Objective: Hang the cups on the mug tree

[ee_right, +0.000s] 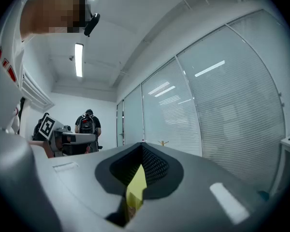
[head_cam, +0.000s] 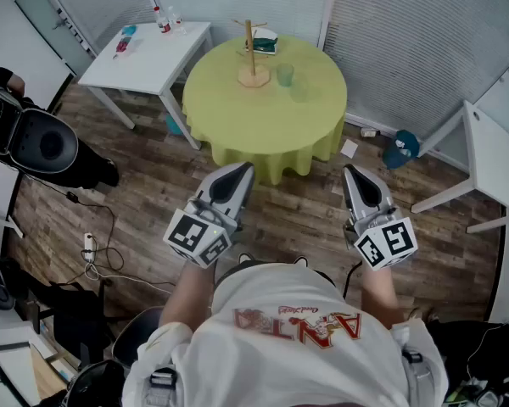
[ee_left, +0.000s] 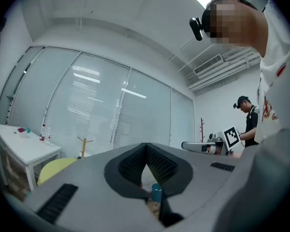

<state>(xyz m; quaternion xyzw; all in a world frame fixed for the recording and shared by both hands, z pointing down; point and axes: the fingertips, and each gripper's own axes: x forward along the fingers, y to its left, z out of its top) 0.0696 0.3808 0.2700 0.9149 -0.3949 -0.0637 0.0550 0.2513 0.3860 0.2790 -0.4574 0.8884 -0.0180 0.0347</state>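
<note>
Haven't started yet: our left gripper (head_cam: pixel 240 171) and right gripper (head_cam: pixel 355 176) are clenched empty. Next we reach the far cup (head_cam: pixel 285 75) by the mug tree (head_cam: pixel 252 54).

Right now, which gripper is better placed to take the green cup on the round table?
Right, slightly. The green cup stands to the right of the mug tree, so the right gripper need not cross it. It and the left gripper are shut, empty and far from the table.

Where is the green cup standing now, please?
In the head view, the green cup stands on the round yellow-green table, just right of the mug tree.
</note>
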